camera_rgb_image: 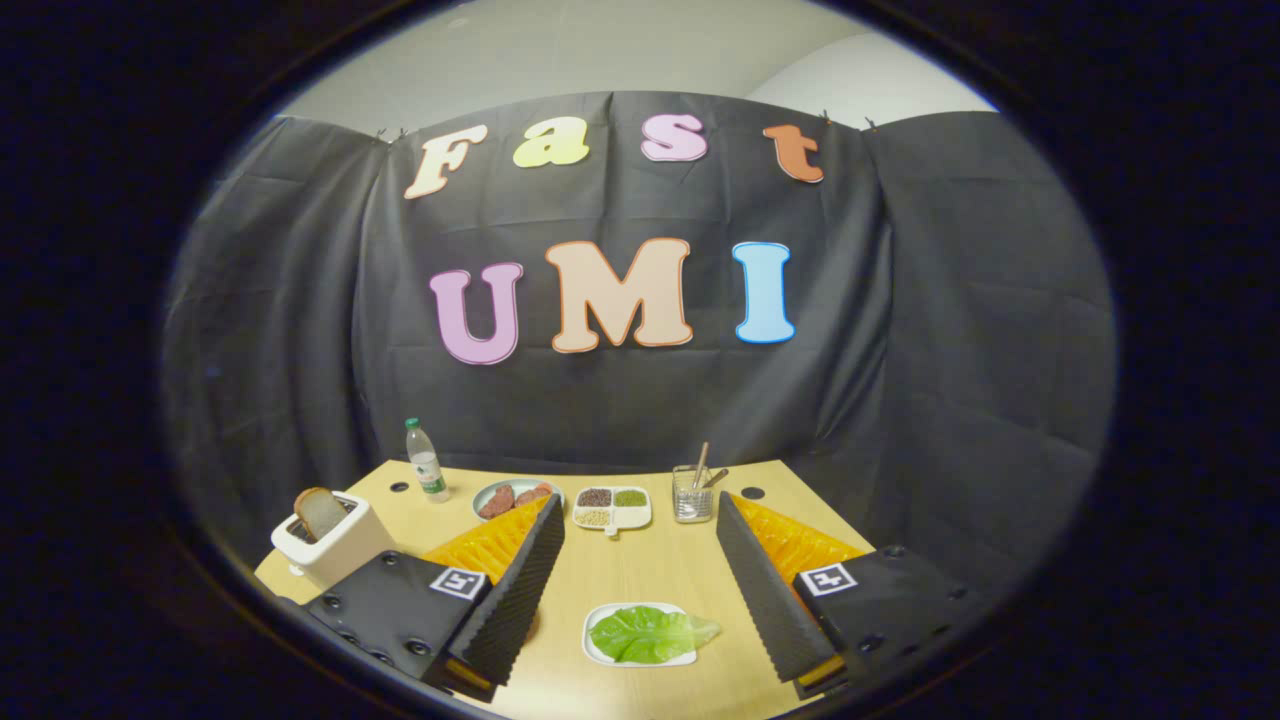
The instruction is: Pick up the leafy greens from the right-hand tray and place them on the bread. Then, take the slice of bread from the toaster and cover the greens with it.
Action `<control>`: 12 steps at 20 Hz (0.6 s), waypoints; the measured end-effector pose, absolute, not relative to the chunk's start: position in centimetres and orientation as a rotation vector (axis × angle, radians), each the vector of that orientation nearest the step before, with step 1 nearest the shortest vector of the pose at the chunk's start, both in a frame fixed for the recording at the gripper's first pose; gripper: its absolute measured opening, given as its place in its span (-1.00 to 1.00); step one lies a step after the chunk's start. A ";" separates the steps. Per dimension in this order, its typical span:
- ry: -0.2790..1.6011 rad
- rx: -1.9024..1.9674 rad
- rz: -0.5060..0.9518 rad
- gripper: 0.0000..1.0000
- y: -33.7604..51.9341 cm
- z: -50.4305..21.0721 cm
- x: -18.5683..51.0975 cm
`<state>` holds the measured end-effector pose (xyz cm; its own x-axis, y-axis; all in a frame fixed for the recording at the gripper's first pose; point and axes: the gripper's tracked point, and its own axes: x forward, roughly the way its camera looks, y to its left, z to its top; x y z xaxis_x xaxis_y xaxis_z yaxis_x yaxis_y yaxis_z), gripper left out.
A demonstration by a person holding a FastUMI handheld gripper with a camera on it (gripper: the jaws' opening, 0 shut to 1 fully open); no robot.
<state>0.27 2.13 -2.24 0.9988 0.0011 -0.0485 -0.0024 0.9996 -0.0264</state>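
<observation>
Nothing of the task looks done yet, as far as one can judge: the leafy greens [650, 633] lie untouched on their small white tray [596, 652], and the slice of bread [320, 512] stands upright in the slot of the white toaster [340, 545], off beyond the left finger. The gripper [640, 575] hangs above the wooden table [640, 565] with its fingers spread wide and nothing between them but air; the tray of greens sits low in the gap between the two fingers, clear of both. The greens look like a single broad, bright green leaf, slightly crinkled, with one edge drooping over the tray's rim, so it will likely be limp and thin to pinch. The bread meant to receive the greens cannot be made out for certain; a round plate [490, 492] beyond the left finger holds brownish pieces. Both halves of the task, the greens and then the toaster slice, remain
</observation>
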 end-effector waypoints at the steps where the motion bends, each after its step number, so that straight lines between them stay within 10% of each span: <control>1: 0.050 -0.033 0.006 0.95 2.3 -2.4 0.3; 12: 0.323 -0.137 0.208 0.99 0.5 -9.1 3.8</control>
<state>3.84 0.49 -9.13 0.9274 0.1804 -0.3279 -0.2240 0.9694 -0.1002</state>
